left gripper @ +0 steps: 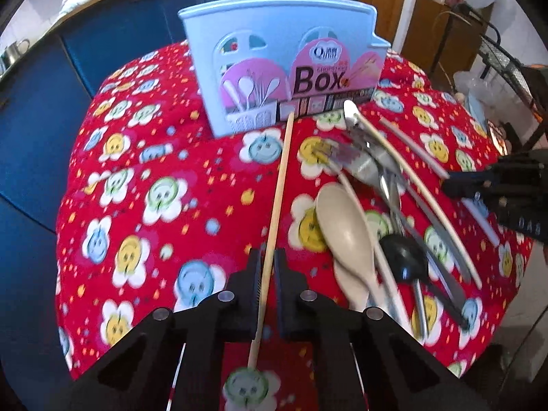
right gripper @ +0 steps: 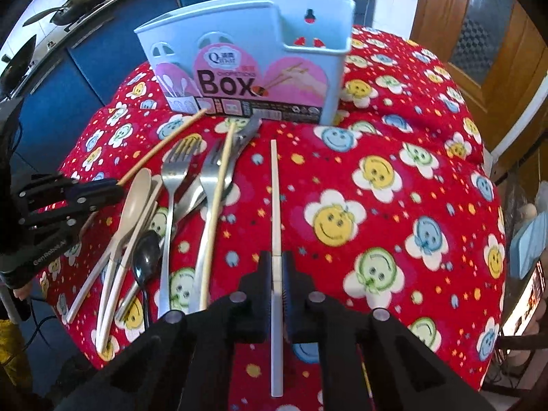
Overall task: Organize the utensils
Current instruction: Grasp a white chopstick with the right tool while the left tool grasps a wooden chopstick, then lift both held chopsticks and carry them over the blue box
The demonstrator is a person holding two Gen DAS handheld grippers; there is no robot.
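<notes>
Both grippers grip chopsticks in front of the blue box (left gripper: 284,68): left gripper (left gripper: 269,267) a wooden chopstick (left gripper: 279,191), right gripper (right gripper: 276,270) a white chopstick (right gripper: 275,198). Best to lift each level, then tip it upright over the box.

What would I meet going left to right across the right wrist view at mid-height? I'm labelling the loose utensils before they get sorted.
Left gripper shut on a wooden chopstick → beige spoon → two metal forks → another wooden chopstick → white chopstick pinched in the right gripper.
</notes>
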